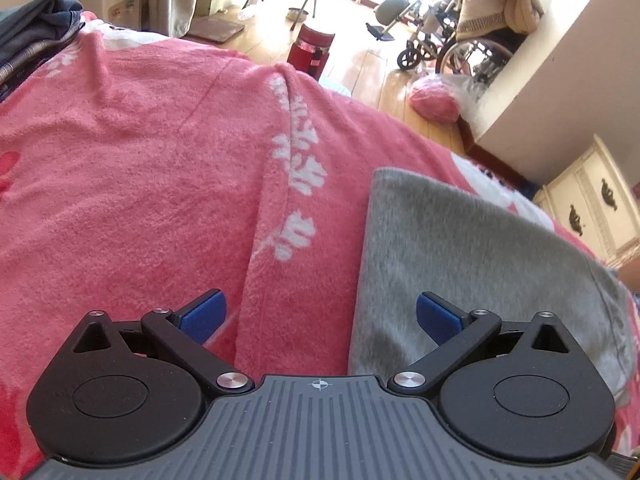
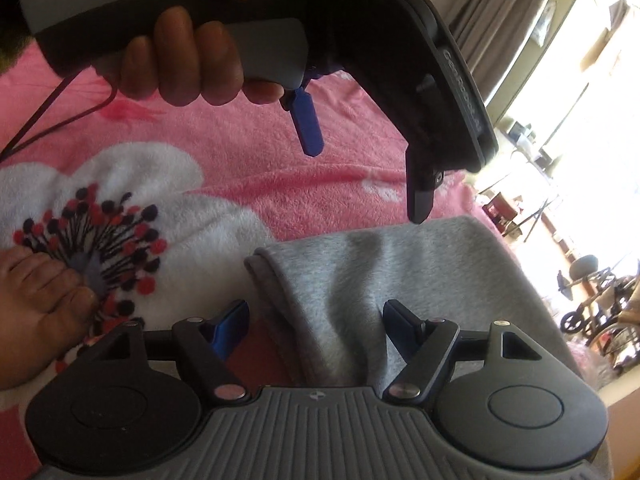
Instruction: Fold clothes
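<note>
A grey fleece garment lies folded on a pink flowered blanket. In the left wrist view my left gripper stands open above the garment's left edge, with its right pad over the grey cloth and its left pad over the blanket. The right wrist view shows my right gripper open around the grey garment's near corner. A gap of blanket shows beside its left pad. Above it hangs my left gripper, held in a hand, with one fingertip just over the garment's far edge.
A stack of dark clothes sits at the blanket's far left. On the wooden floor beyond are a red flask, a wheelchair and a pink bundle. A cream cabinet stands to the right. A person's bare foot rests on the blanket.
</note>
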